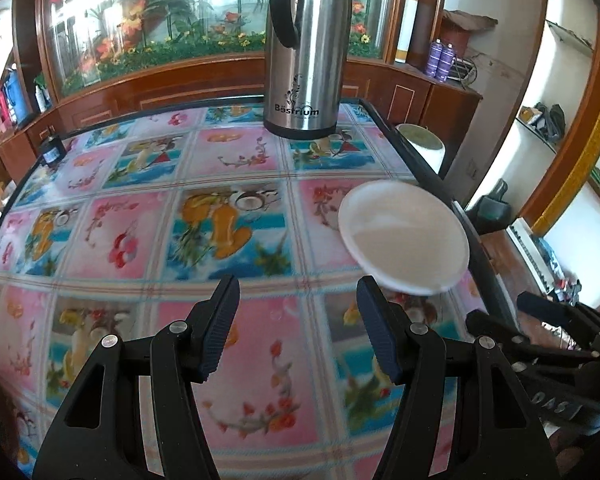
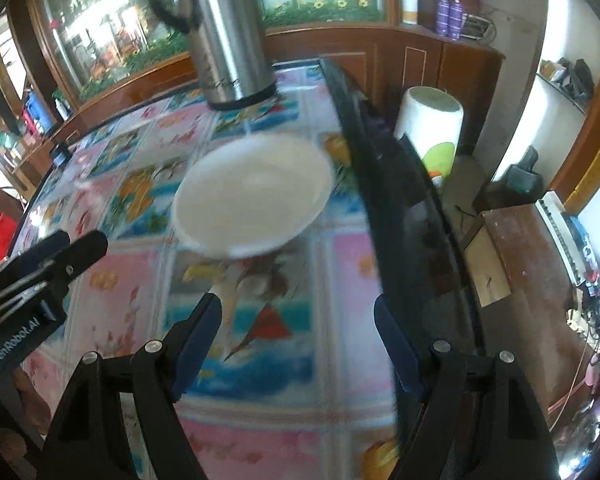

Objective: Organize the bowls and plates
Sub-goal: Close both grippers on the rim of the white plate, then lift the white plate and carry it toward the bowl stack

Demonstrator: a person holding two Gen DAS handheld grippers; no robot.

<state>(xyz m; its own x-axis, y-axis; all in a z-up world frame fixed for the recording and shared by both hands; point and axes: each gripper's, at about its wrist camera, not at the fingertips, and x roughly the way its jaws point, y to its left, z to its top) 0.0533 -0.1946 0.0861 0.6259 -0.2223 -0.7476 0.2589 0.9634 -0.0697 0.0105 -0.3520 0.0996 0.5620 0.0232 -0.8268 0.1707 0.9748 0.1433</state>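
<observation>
on the desk [image 1: 140, 184], covered with a cloth of pink and blue fruit and flower squares, a white bowl [image 1: 404, 238] sits near the right edge, empty and upright. a tall steel flask [image 1: 306, 48] with a black handle stands well behind it at the far side. the left tool [image 1: 298, 330] hangs above the cloth with its jaws apart and nothing between them, the bowl just ahead and to its right. the right tool [image 2: 298, 344] is also spread wide and empty, over the cloth near the dark desk rim, with the bowl [image 2: 252, 196] ahead of it. a white bin [image 2: 430, 124] stands on the floor beyond the edge
</observation>
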